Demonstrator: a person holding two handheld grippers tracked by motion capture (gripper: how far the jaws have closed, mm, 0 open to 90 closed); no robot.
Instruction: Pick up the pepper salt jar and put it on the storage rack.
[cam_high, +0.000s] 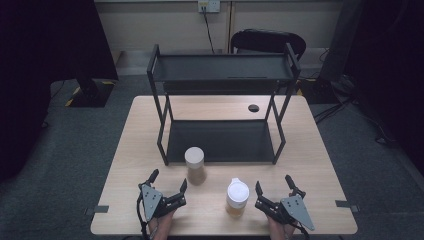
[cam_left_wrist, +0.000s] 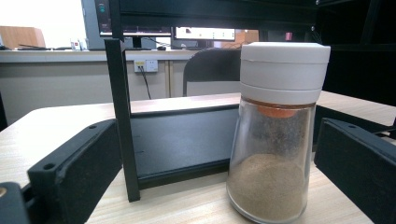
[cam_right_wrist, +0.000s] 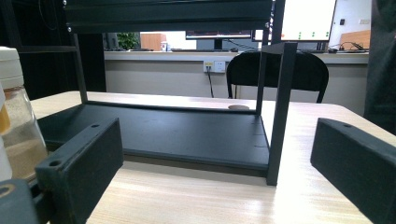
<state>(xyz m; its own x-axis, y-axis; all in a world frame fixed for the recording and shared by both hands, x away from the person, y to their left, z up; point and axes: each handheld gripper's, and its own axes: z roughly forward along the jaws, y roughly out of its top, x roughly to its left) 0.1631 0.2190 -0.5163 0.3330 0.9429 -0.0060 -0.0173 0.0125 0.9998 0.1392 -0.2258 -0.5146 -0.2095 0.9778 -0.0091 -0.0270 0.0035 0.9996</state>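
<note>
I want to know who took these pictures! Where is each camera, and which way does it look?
High view: above the person's side, looking down at the table, rack, two jars; forearms and both tongs show.
Left gripper view: on the left tongs, looking forward at the near jar; its own jaws show.
Right gripper view: on the right tongs, facing the rack; its own jaws show.
Both gripper views share the rack and the chair.

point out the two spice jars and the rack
left jar (cam_high: 194, 156), high view, on its lid
right jar (cam_high: 237, 191), high view, on its white cap
rack (cam_high: 222, 67), high view, on its top shelf
</note>
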